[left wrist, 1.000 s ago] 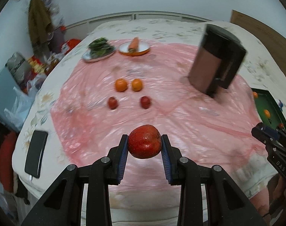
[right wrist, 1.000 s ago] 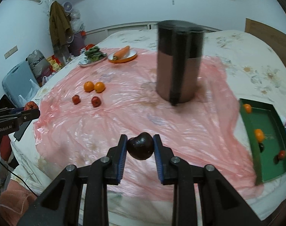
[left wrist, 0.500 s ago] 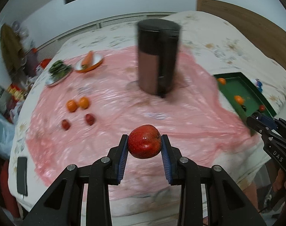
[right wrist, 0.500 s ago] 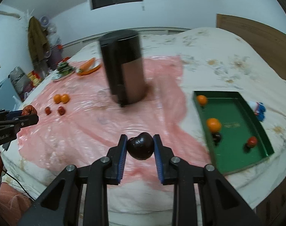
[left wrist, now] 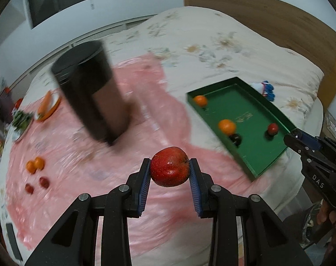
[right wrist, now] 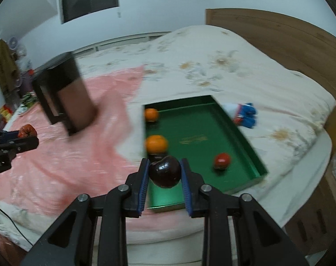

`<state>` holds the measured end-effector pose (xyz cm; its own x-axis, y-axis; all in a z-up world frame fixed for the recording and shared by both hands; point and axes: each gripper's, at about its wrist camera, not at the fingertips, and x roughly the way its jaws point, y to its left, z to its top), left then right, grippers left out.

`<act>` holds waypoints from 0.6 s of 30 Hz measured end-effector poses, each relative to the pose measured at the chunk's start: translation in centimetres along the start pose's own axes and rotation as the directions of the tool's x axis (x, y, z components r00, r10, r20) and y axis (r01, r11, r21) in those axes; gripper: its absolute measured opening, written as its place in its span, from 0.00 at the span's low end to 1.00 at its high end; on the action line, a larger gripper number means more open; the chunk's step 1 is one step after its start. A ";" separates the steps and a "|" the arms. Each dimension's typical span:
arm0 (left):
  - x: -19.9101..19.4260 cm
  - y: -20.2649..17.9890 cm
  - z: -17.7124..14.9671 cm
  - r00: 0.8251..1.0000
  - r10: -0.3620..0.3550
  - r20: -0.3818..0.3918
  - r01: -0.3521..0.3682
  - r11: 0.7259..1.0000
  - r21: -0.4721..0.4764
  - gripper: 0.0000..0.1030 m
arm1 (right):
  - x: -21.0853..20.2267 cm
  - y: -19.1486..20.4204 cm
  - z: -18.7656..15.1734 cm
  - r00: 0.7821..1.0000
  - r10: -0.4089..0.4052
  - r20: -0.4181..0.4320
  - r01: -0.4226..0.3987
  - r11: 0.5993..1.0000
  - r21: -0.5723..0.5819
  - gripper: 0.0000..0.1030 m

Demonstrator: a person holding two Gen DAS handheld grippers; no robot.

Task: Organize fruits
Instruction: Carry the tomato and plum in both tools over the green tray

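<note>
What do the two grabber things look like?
Both are black plastic. The left gripper and right gripper each have two fingers lined with ribbed blue pads, plus round silver bolts. From the side, the right one shows white letters, "DAS".

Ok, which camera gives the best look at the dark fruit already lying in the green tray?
The left wrist view: the dark fruit sits unobstructed beside an orange. In the right wrist view, the held dark plum hides it.
</note>
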<state>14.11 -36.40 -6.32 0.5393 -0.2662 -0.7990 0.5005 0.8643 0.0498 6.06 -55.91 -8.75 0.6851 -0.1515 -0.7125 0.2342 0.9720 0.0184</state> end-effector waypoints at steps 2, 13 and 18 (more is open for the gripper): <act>1.1 -1.9 0.9 1.000 -0.012 -0.005 0.012 1.000 0.022 0.28 | 0.7 -1.6 0.0 1.000 -0.022 -0.003 0.022 1.000 0.007 0.00; 7.1 -11.1 5.2 0.996 -0.085 -0.021 0.087 0.993 0.075 0.28 | 5.0 -8.3 0.0 0.997 -0.060 -0.045 0.063 0.996 0.057 0.00; 9.8 -13.9 6.2 0.996 -0.085 -0.030 0.087 0.992 0.092 0.28 | 6.9 -10.4 0.2 0.997 -0.054 -0.061 0.058 0.996 0.073 0.00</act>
<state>16.66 -53.67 -11.17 0.4740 -0.3256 -0.8181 0.6059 0.7947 0.0348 8.46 -67.09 -13.71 0.6282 -0.1923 -0.7539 0.3235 0.9458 0.0283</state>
